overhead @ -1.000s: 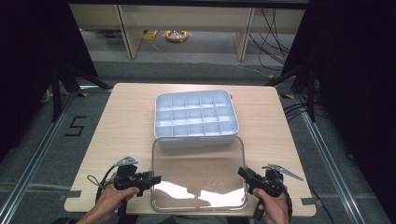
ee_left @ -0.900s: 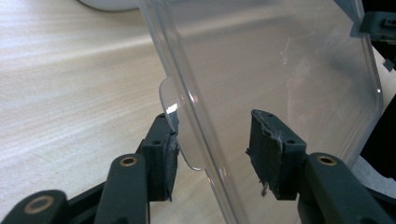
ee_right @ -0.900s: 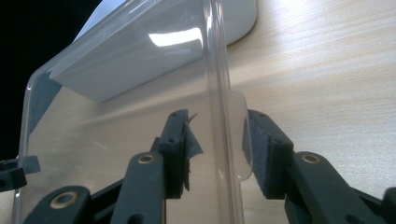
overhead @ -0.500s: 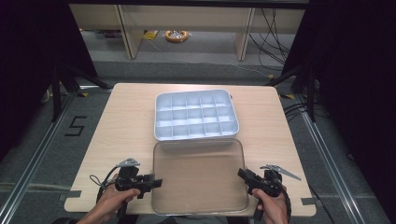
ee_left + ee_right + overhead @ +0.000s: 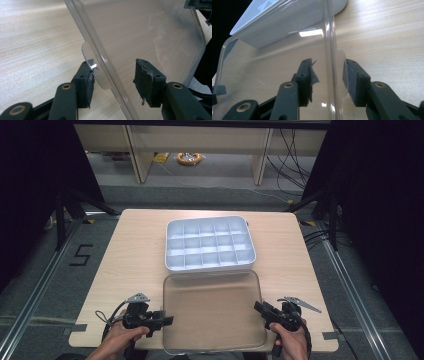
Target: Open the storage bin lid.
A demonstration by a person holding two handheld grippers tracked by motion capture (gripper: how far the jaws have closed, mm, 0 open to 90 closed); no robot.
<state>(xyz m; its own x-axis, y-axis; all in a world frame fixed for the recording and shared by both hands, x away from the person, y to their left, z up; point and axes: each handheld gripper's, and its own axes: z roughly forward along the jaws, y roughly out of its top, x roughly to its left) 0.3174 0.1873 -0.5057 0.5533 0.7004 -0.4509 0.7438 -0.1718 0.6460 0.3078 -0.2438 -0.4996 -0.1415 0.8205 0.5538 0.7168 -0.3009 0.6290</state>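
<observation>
While both jaws gape, clear lid (image 5: 214, 310) sits between.

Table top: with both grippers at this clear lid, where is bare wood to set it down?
Bare wood lies left of the compartment box out to the table edge, and right of it too. A thin strip runs behind the box. The near middle is crowded: the clear lid lies there between left gripper and right gripper.

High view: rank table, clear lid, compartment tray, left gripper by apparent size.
1. table
2. clear lid and compartment tray: look alike in size; the lid is nearer the camera, so no ranking.
3. left gripper
</observation>
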